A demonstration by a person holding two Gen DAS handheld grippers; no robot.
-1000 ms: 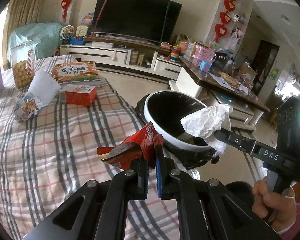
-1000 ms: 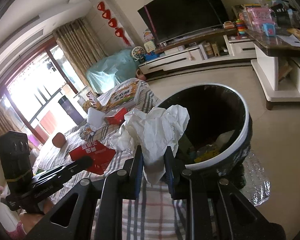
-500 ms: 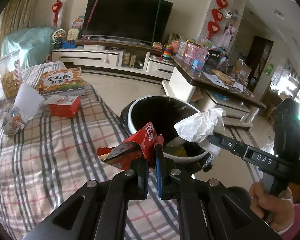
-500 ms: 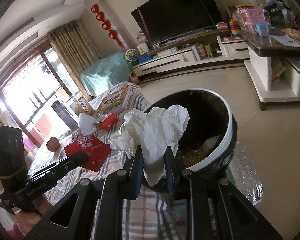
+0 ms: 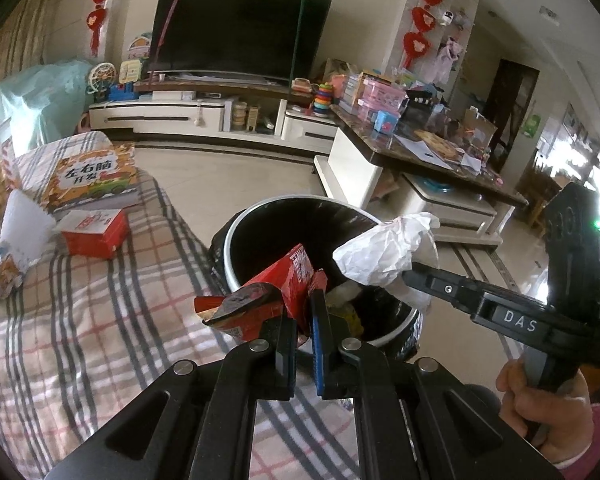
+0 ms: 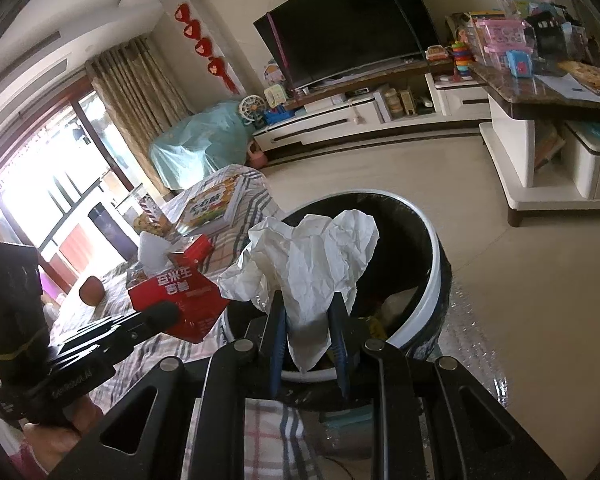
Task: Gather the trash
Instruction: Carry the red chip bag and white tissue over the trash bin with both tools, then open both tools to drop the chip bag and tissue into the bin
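Left hand-held gripper: closed tight on a red snack wrapper, which is held over the near rim of the trash bin.
Right hand-held gripper: clamped on a crumpled white paper, which is held above the bin's open top.
Trash bin: black-lined with a white rim, placed on the floor just beside the checked surface; some trash is seen inside.
Surface: a red box and a picture book are laid on it.

Bin contents behind wrapper, tissue
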